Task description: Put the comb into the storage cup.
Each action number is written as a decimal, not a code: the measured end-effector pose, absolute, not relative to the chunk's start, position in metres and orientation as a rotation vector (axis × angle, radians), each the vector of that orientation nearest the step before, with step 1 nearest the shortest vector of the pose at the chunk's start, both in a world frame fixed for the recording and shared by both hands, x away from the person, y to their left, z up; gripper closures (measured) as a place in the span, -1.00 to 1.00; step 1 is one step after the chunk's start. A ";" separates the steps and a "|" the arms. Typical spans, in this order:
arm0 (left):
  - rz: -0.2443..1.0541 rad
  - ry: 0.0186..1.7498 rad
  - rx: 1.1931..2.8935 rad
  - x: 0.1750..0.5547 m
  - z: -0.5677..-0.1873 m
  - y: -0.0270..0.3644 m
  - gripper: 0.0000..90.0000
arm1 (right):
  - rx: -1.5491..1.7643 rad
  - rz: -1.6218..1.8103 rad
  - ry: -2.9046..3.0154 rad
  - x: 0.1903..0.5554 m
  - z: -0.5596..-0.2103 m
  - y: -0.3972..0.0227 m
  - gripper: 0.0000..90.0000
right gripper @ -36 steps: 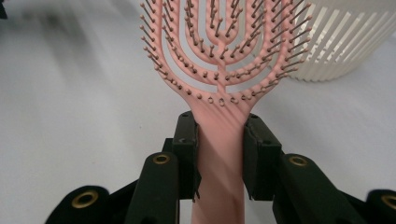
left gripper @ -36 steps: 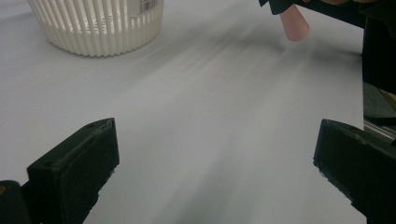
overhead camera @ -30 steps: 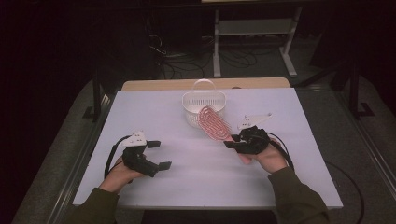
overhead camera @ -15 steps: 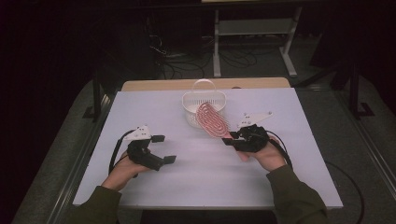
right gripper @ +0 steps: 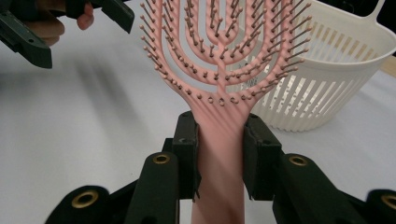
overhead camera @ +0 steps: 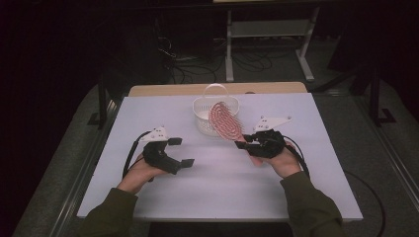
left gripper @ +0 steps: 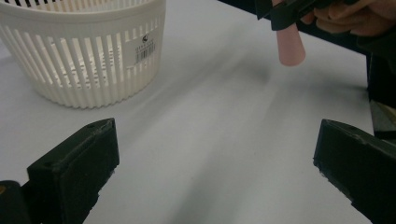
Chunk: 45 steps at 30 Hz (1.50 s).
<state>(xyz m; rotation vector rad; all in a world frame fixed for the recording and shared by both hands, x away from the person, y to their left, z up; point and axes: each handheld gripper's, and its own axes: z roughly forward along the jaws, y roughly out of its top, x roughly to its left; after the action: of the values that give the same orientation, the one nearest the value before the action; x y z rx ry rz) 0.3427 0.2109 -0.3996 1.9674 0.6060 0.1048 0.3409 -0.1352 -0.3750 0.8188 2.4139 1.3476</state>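
A pink hairbrush (overhead camera: 225,122) with a vented head and many bristles is held up above the white table (overhead camera: 316,158). My right gripper (overhead camera: 246,144) is shut on the hairbrush handle (right gripper: 219,140), with a pad on each side of it. The brush head rises beside the white slotted basket (overhead camera: 210,114), seen at right behind the brush in the right gripper view as the basket (right gripper: 336,88). My left gripper (overhead camera: 182,152) hovers over the table's left half, open, with nothing between its jaws. In the left gripper view the handle's end (left gripper: 290,44) hangs at the top, and the basket (left gripper: 84,51) stands at the upper left.
The white basket has an arched handle (overhead camera: 215,89) and stands at the table's far middle. A wooden strip (overhead camera: 163,90) runs behind the table's far edge. Dark floor with cables and a metal rack (overhead camera: 267,29) lies beyond.
My left gripper has moved right and a little away from the person, toward the table's middle. The right gripper and hairbrush have stayed where they were.
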 end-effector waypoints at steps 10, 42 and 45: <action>0.090 0.570 1.952 0.349 -0.396 0.191 -1.00 | 0.790 1.354 2.404 0.336 -0.377 -0.126 0.53; 0.084 0.560 1.897 0.347 -0.386 0.171 -1.00 | 0.719 1.380 2.468 0.331 -0.388 -0.104 0.53; 0.086 0.565 1.889 0.347 -0.385 0.171 -1.00 | 0.723 1.378 2.469 0.331 -0.389 -0.103 0.53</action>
<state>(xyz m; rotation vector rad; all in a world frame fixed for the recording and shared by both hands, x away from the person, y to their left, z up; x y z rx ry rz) 0.3475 0.1707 -0.3847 1.8889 0.5652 0.0856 0.3312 -0.1030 -0.3888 0.7233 2.4694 1.3779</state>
